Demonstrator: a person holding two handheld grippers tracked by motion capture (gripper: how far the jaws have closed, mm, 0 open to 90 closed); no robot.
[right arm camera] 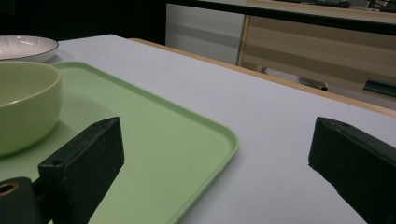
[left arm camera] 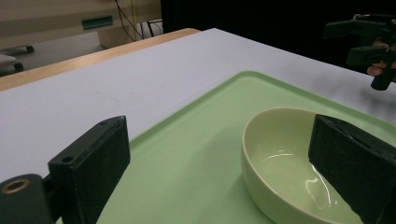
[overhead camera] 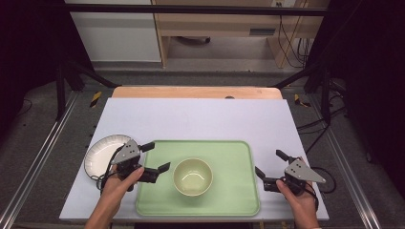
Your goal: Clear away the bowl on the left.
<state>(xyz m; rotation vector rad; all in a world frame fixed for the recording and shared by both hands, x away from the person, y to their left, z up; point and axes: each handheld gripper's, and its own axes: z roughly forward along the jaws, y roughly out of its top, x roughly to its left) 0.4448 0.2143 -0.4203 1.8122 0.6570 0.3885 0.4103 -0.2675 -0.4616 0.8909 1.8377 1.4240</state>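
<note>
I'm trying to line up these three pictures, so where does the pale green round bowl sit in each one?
High view: the pale green round bowl sits at the centre of the light green tray.
Left gripper view: lower right, partly behind the right-hand jaw.
Right gripper view: at the left edge, cut off.
Shared landmark: the tray's raised rim.

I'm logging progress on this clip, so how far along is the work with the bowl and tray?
Done: the pale green bowl sits upright and empty on the green tray. In hand: nothing. The left gripper is open over the tray's left edge, jaws pointed at the bowl; the right gripper is open beside the tray's right edge. Left: any grasp. The white plate lies off the tray, untouched.
</note>
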